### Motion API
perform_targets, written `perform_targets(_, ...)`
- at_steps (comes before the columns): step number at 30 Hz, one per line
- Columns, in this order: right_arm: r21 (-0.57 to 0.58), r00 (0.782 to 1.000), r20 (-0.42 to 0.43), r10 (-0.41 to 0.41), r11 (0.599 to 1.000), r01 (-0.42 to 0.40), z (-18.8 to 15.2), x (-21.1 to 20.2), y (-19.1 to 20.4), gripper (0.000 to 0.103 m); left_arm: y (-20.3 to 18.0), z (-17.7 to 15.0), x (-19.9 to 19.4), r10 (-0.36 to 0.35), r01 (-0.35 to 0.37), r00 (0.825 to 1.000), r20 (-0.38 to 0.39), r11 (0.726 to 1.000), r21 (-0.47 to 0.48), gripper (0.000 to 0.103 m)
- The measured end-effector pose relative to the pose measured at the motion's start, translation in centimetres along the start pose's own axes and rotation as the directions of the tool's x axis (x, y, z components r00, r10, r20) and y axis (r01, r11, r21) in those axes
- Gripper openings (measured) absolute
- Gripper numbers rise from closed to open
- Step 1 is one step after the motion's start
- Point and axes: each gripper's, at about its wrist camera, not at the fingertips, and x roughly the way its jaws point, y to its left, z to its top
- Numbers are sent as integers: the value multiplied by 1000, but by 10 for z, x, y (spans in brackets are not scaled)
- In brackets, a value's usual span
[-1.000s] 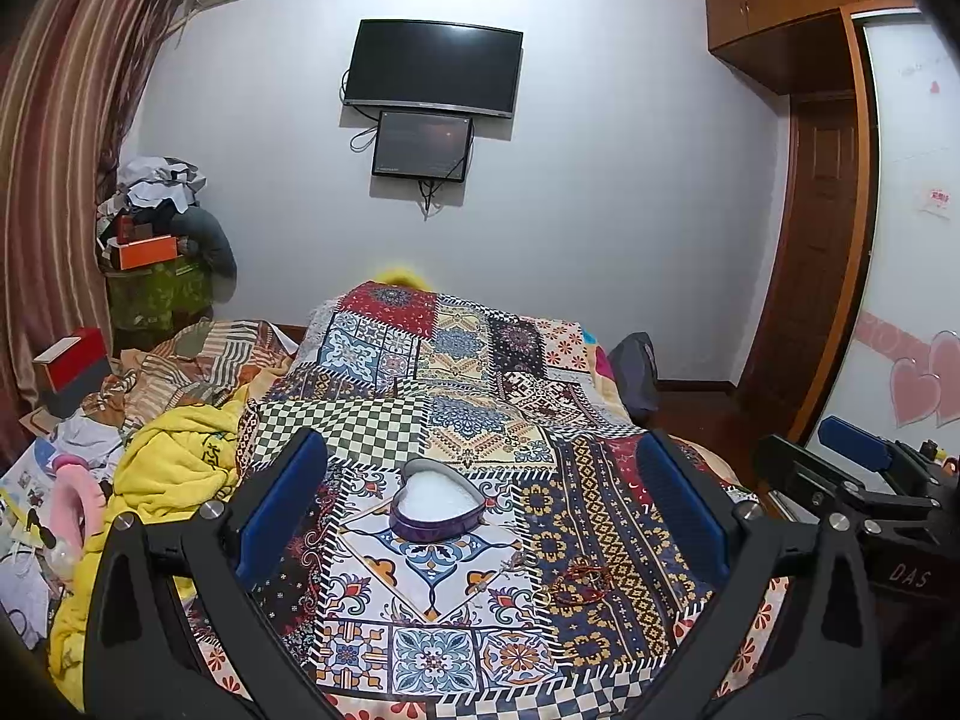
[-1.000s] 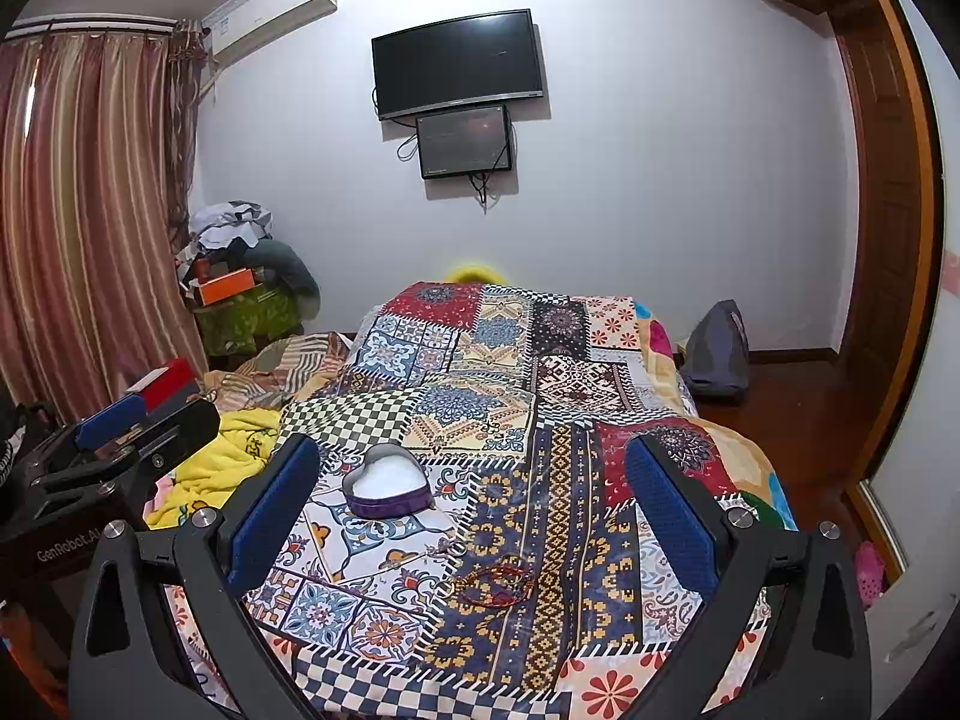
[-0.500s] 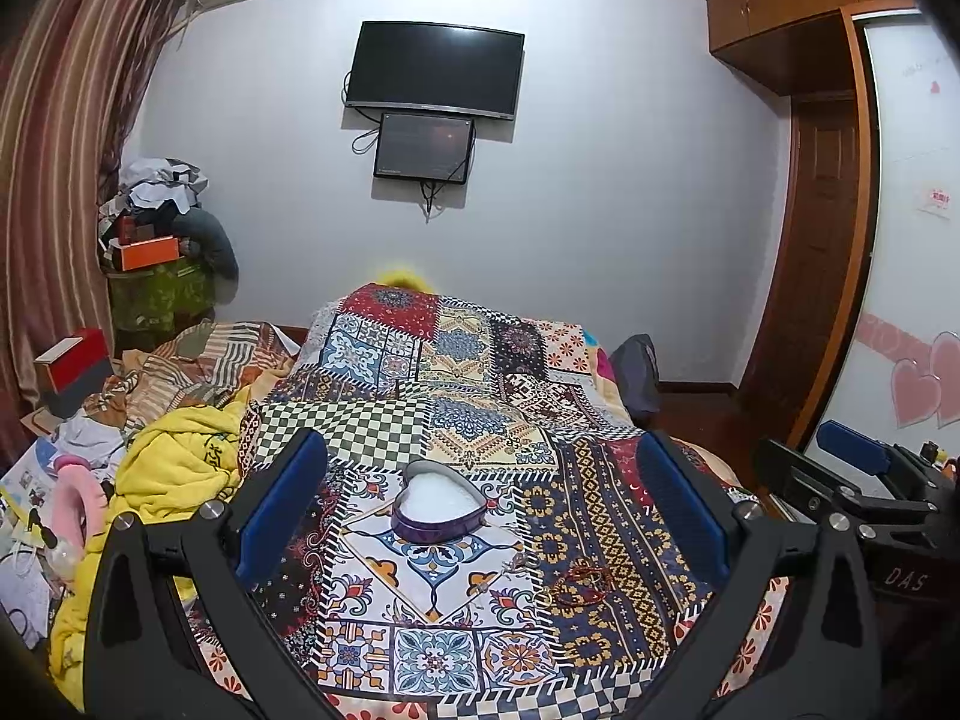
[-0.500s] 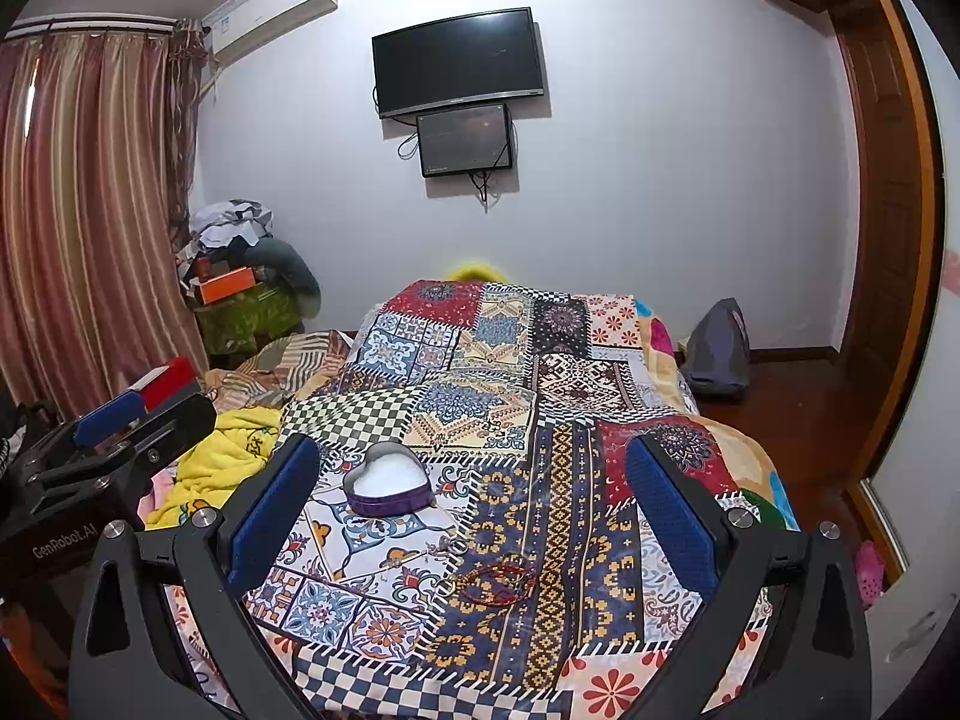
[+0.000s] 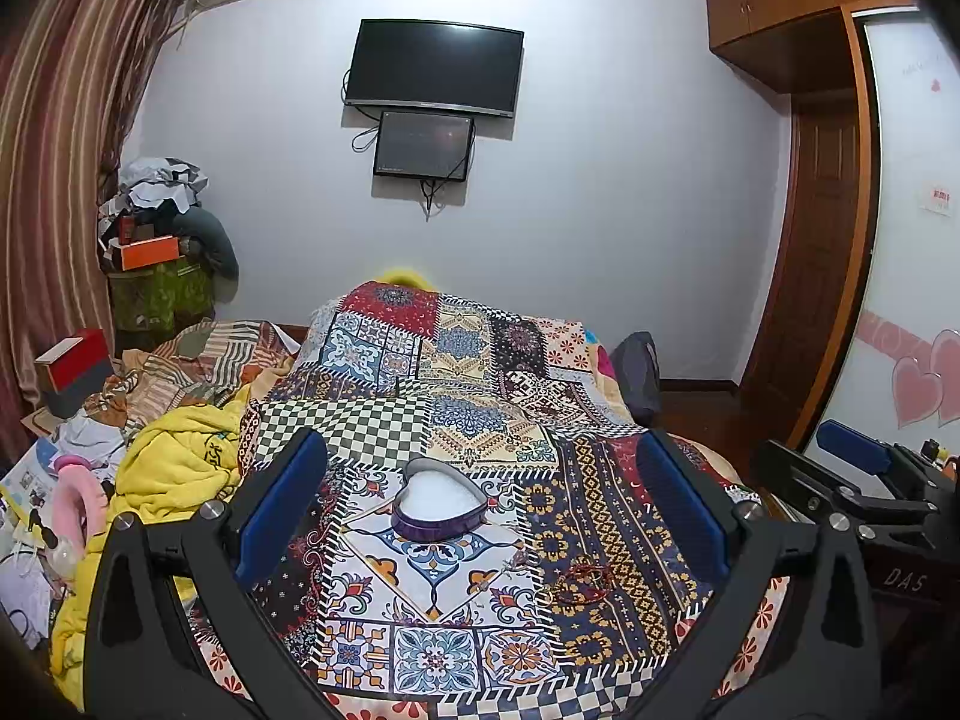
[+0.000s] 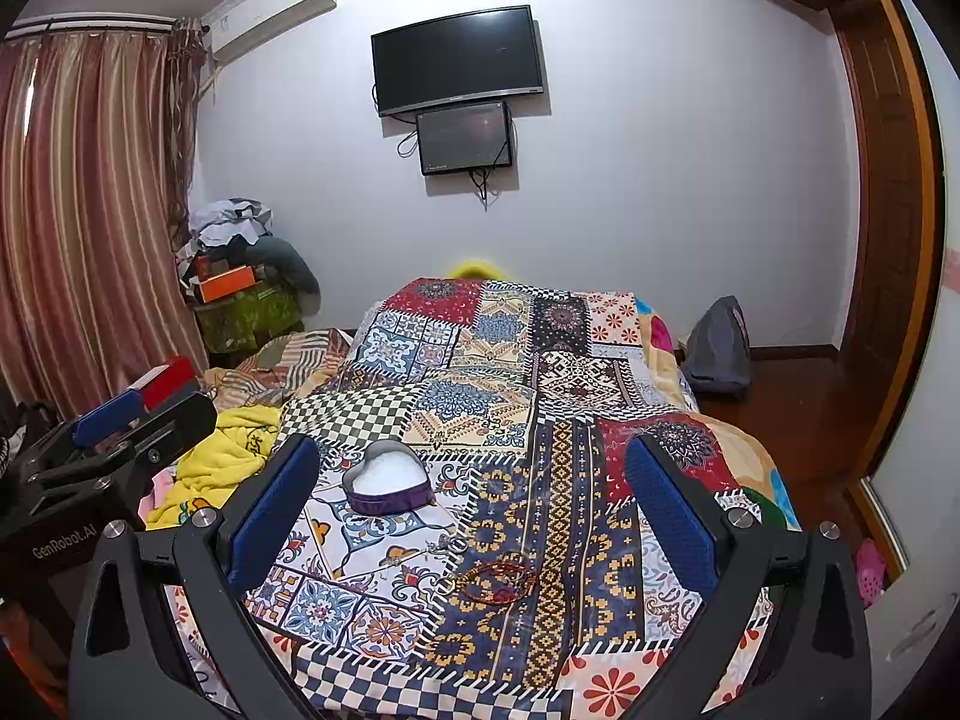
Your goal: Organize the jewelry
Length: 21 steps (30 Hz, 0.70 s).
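Both my tools hang wide open and empty above the bed (image 6: 690, 432): left tool (image 5: 480, 510), right tool (image 6: 474, 510). The red bracelet (image 6: 498, 582) lies loose on the quilt, near the heart box (image 6: 389, 483), on its near right. I judge the right tool should drop over the bracelet and pinch one strand. The box stands lidless; its white inside looks empty.

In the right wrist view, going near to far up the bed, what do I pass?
Red bracelet → heart-shaped box → checkered patch of the quilt → yellow thing behind the bed's far end → wall screens.
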Motion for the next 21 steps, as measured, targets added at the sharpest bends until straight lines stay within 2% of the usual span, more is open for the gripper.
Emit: perform_targets(21, -1, 1000, -3, -1, 1000, 1, -3, 2, 1, 101, 1, 1, 0, 0, 0, 1000, -4, 1000, 2, 103)
